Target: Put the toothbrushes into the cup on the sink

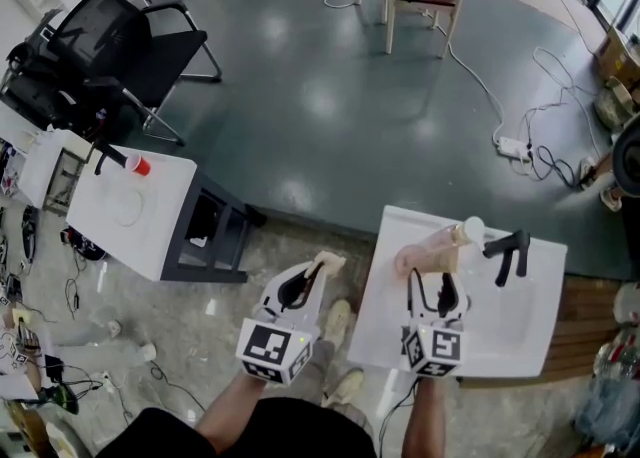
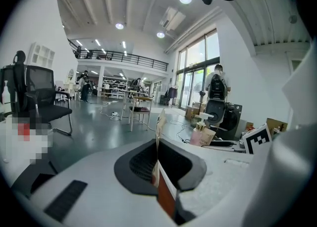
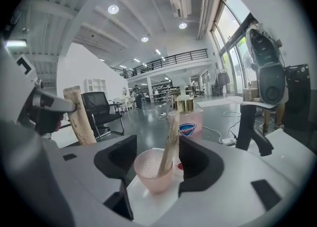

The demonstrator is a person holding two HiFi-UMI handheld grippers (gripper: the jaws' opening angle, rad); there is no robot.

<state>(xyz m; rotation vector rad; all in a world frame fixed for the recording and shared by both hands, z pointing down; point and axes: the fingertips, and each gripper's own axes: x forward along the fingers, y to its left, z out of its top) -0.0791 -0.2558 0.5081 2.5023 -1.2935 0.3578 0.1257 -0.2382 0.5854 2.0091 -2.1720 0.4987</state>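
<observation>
The open right tongs [image 3: 157, 164] sit around the pink cup [image 3: 146, 171] on the sink [image 1: 520, 341] (1 toothbrush [image 3: 169, 139] leans inside), so a bump could tip it, and the left tongs [image 2: 159, 174], shut on the other toothbrush [image 2: 160, 124] away from the sink, could drop it.

cup [image 3: 151, 171] + soap bottle [image 3: 190, 127] crowd back-left corner of sink [image 1: 520, 341] | faucet [image 3: 247, 127] blocks the right | basin nearer the front looks clear, I think
</observation>
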